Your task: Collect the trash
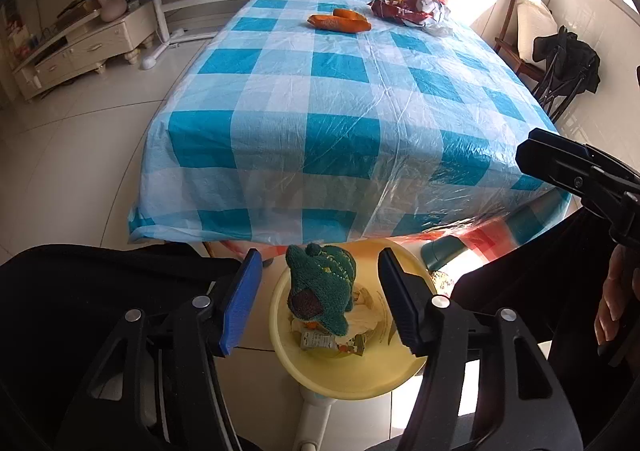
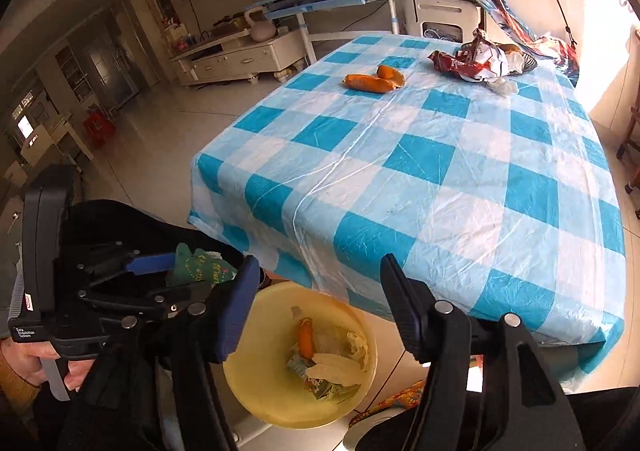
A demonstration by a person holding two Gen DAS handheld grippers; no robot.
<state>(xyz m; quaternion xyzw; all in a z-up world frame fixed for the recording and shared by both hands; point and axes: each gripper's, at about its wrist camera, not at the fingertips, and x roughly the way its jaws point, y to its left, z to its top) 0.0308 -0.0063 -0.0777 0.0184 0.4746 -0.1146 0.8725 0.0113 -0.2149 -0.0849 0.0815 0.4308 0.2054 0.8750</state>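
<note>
both hand-held grippers, left and right, hang with jaws apart above the round yellow plastic basin, where a green knitted toy lies atop scraps.

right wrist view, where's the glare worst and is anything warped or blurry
Right wrist view: window light blows out the far right edge, past the red wrapper; the checked tablecloth bulges with fisheye curve. Left wrist view: the same blowout sits upper right, and the green knitted toy in the yellow bin stays sharp.
</note>
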